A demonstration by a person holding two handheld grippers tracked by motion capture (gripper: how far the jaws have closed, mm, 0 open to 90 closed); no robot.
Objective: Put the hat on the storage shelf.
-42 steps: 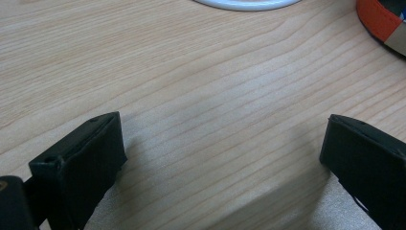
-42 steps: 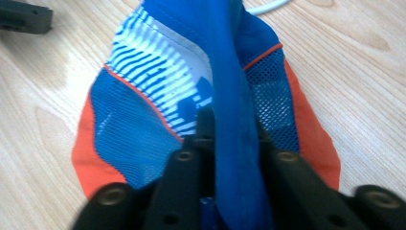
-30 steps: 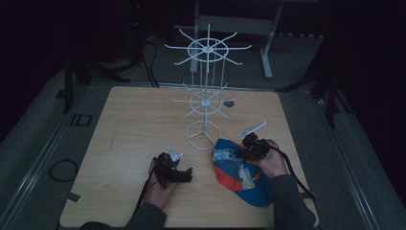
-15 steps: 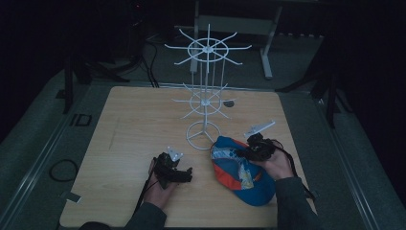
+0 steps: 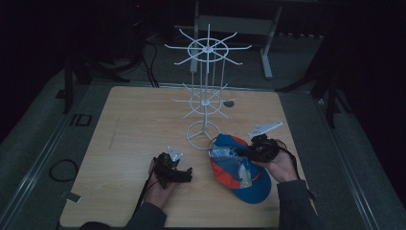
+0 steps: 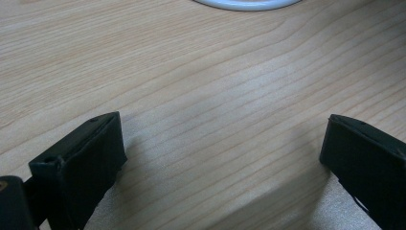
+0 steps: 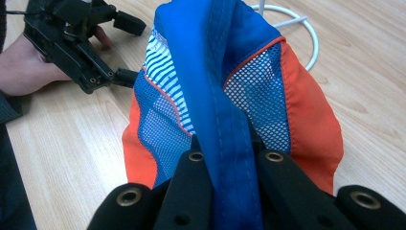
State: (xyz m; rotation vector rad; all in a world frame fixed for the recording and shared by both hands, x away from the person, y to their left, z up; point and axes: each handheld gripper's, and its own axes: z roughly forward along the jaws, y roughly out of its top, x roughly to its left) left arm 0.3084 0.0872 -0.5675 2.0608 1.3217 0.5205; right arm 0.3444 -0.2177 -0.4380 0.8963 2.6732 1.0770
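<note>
Your right gripper [image 7: 229, 158] has its jaws pinched on a blue fold of the cap [image 7: 230, 96]; in the right gripper view the fabric rises from between them, with white-and-blue striped mesh panels and orange sides spreading out above. In the high view the cap [image 5: 239, 170] lies in the lower right of the frame on the wooden worktop [image 5: 129, 139], crown toward the middle, with your right hand [image 5: 280, 165] holding the gripper [image 5: 242, 152] at its upper right edge.

Your left gripper [image 5: 184, 173] sits in the lower middle of the high view, held low over the worktop by your left hand [image 5: 160, 184], just left of the cap and apart from it. In the left gripper view its jaws stand spread wide, with bare wood grain between them.

The white wire rack [image 5: 207, 93] stands upright at the centre of the frame, its round base ring [image 5: 202, 135] just above and left of the cap. A curve of that ring [image 6: 246, 5] crosses the top edge of the left gripper view.
</note>
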